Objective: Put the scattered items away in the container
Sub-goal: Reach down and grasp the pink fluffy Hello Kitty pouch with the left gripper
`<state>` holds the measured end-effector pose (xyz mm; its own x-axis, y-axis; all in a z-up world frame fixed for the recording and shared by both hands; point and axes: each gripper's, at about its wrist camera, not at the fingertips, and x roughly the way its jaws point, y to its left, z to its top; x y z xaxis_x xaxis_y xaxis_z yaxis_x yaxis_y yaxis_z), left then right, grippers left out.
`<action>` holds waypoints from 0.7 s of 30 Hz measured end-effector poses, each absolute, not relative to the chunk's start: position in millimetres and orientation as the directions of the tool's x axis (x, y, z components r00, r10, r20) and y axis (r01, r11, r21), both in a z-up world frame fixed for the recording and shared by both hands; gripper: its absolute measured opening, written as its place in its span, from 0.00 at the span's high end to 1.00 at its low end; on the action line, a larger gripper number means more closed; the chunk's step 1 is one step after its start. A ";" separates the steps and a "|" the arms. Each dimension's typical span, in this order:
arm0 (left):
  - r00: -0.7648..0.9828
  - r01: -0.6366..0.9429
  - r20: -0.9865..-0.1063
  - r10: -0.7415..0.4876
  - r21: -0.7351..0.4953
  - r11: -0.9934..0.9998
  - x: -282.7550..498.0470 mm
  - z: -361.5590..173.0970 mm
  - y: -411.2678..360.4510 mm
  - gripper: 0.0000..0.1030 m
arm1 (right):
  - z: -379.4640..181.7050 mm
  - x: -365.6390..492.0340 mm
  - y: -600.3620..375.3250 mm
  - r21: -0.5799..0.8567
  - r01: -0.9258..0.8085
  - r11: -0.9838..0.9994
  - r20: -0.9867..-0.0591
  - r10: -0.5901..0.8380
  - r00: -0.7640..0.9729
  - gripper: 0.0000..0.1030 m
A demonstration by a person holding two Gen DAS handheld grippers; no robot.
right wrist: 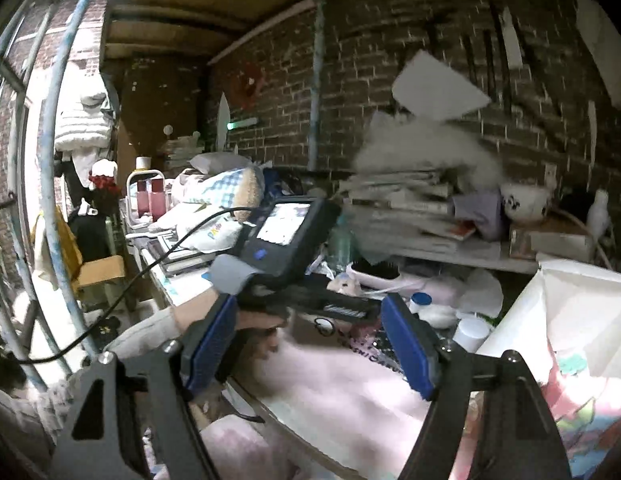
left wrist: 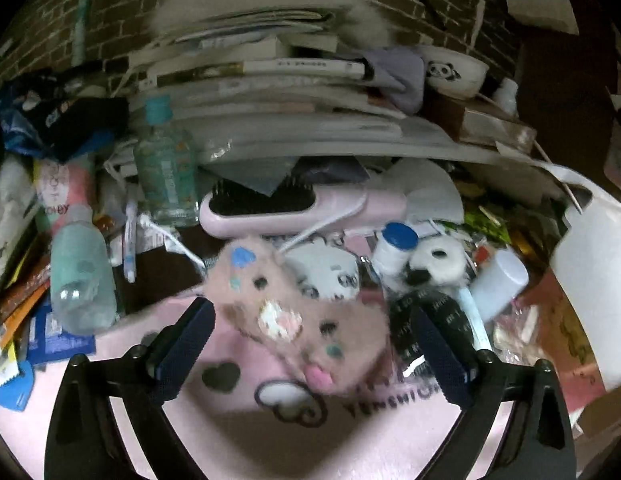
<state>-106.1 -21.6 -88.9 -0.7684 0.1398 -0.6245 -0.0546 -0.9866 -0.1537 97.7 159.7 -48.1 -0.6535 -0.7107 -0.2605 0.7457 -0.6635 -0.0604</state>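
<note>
Pink plush toy: lies face up on the pink cloth that covers the surface, between the fingers of the left hand-held gripper, touching neither pad as far as I can tell.
Far left clutter: a clear bottle lies on its side among packets, and a tall bottle with a blue cap stands behind it.
Left hand-held gripper: spread wide, holding nothing.
Middle: the pink hairbrush lies just beyond the plush, with a white cord running over the toy.
Right of the plush: a blue-capped bottle and a white furry toy crowd close.
Right hand-held gripper: wide apart and empty, held above the cloth.
Container: probably the white bag at far right, its mouth open.
Risk: closing on the soft fur could snag the cord and drag the brush along; a shallow pinch may slip off; the swing rightward could knock over the crowded bottles.
</note>
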 end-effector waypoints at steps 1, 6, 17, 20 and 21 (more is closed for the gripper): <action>-0.757 -0.047 -0.639 0.138 -0.157 -0.986 -109.5 -90.0 -22.1 0.06 | -51.6 98.6 157.4 -0.050 0.750 -0.660 -0.263 -0.716 -0.647 0.30; -0.722 0.006 -0.682 0.113 -0.170 -0.985 -121.7 -92.1 -24.0 0.12 | -74.0 88.7 145.6 0.031 0.771 -0.636 -0.320 -0.737 -0.595 0.30; -0.637 -0.117 -0.733 0.240 -0.215 -0.969 -127.4 -92.1 -30.4 0.53 | -87.0 78.5 142.7 0.092 0.785 -0.613 -0.354 -0.757 -0.549 0.30; -0.627 -0.156 -0.744 0.232 -0.173 -0.973 -120.3 -91.2 -30.7 0.54 | -89.2 77.5 144.9 0.099 0.786 -0.611 -0.353 -0.760 -0.546 0.30; -0.621 -0.163 -0.750 0.227 -0.160 -0.974 -118.4 -89.9 -31.4 0.55 | -88.8 77.4 144.9 0.100 0.786 -0.610 -0.354 -0.760 -0.545 0.30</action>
